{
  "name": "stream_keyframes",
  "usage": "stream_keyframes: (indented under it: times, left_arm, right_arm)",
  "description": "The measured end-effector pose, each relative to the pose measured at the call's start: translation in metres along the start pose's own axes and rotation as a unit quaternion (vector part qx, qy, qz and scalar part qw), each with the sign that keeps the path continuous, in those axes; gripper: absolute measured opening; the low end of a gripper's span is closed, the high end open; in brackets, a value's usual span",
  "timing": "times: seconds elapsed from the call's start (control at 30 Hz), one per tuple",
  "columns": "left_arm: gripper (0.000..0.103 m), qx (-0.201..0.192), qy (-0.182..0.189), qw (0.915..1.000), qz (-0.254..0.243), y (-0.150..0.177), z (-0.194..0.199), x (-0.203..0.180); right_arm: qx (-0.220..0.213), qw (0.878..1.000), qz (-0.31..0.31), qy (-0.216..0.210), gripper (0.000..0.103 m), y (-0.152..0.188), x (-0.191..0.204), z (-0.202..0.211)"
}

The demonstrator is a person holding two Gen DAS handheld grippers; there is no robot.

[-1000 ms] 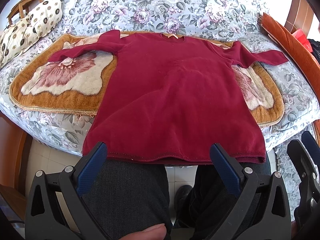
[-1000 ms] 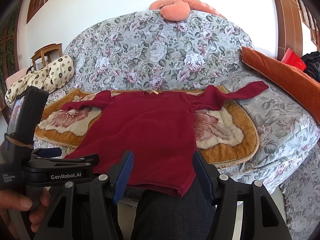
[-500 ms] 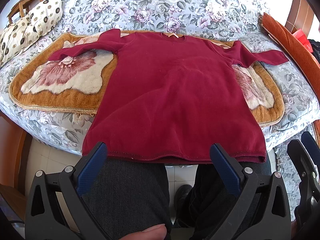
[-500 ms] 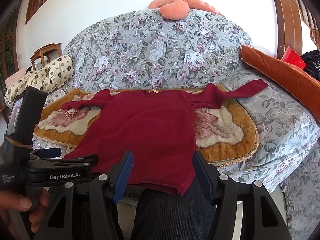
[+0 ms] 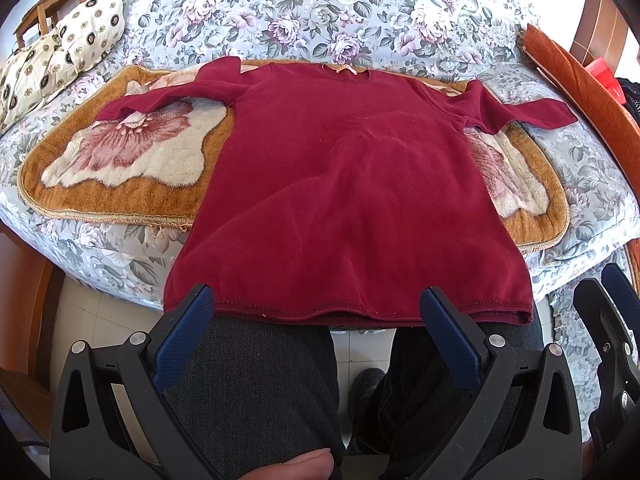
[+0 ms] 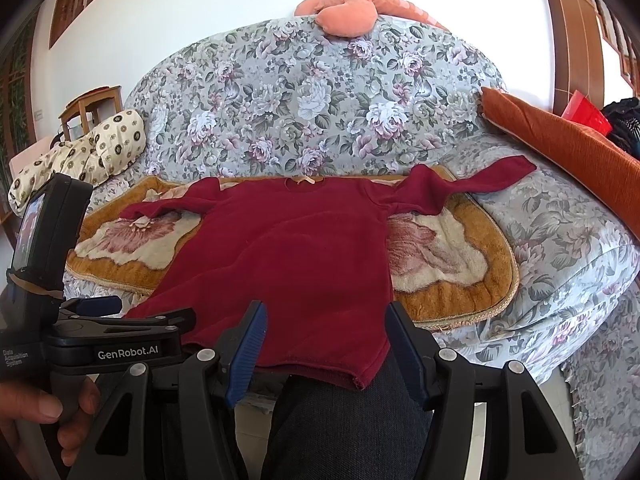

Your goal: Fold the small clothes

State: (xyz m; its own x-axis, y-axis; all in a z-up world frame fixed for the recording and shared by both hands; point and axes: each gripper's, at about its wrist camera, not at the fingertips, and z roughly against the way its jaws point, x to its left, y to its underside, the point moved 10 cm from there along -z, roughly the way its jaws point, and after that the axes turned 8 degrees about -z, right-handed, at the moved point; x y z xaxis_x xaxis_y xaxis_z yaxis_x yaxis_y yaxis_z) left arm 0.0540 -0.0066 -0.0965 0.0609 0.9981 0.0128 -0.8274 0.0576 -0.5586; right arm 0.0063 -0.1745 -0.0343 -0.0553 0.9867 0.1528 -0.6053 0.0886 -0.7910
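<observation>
A small dark red long-sleeved top [image 5: 352,184] [image 6: 296,256] lies flat on a brown flowered mat [image 5: 132,168] [image 6: 448,276] on a floral sofa, neck at the far side, both sleeves spread out, hem hanging over the seat's front edge. My left gripper [image 5: 320,312] hovers just short of the hem with its blue-padded jaws wide and nothing between them. My right gripper [image 6: 324,328] is held open over the hem's right corner, also holding nothing. The left gripper's body [image 6: 112,340] shows at the lower left of the right wrist view.
The person's legs in dark trousers [image 5: 256,384] sit below the hem. A spotted cream cushion [image 5: 60,48] lies at the left, an orange cushion [image 6: 560,148] at the right, a pink pillow [image 6: 348,12] on the sofa back. Tiled floor shows under the seat edge.
</observation>
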Motion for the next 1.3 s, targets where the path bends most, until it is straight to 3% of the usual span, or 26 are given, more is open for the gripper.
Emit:
stream_keyframes:
  times: [1.3]
  left_arm:
    - [0.103, 0.004, 0.003, 1.0, 0.0, 0.0058, -0.0045, -0.0015]
  right_arm:
    - [0.007, 1.0, -0.005, 0.0, 0.059, 0.0031, -0.0009, -0.0033]
